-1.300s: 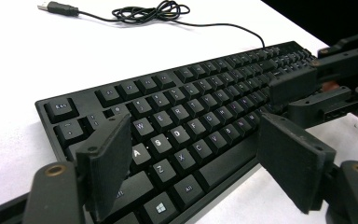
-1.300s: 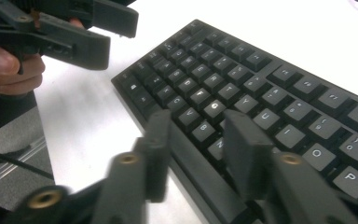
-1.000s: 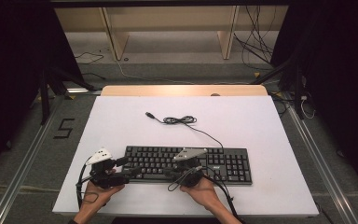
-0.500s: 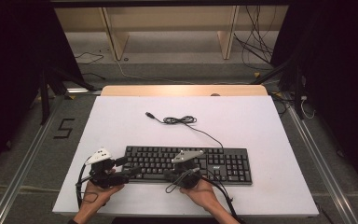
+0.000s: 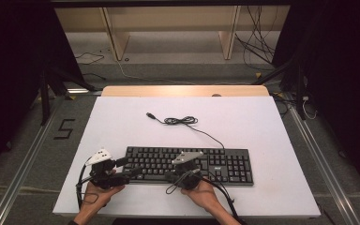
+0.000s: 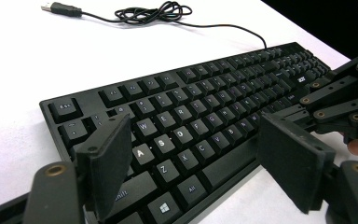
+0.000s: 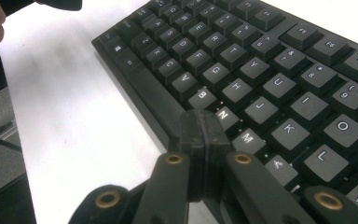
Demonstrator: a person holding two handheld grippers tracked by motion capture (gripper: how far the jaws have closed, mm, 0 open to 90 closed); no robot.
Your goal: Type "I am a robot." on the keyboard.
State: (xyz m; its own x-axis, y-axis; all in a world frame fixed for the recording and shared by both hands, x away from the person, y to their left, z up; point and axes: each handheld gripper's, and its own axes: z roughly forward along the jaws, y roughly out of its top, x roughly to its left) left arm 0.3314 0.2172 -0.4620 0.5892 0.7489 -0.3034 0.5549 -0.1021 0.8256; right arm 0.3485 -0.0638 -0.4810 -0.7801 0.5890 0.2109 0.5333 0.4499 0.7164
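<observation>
Desk point(image 5: 262, 122): white top, with a bare wooden strip along the far edge.

Keyboard point(image 5: 192, 164): black, full-size, flat on the desk near the front edge, long side parallel to that edge, slightly left of centre. Its cable point(image 5: 201, 131) leaves the far side and runs toward the middle of the desk, where it bunches into a loose coil point(image 5: 180, 121); the USB plug point(image 5: 150, 114) lies free on the desk just left of the coil.

Left gripper point(image 5: 124, 171): held at the keyboard's front-left corner, pointing right across the left end. Jaws stand wide apart, nothing between the pads; in the left gripper view they frame the left letter keys (A, S, D, Z, X) without touching them.

Right gripper point(image 5: 171, 176): held at the keyboard's front edge near the middle. Jaws pressed together, nothing held. In the right gripper view the joined tips point(image 7: 200, 135) sit over the front row, just beside the N and M keys; contact with a key cannot be told.
</observation>
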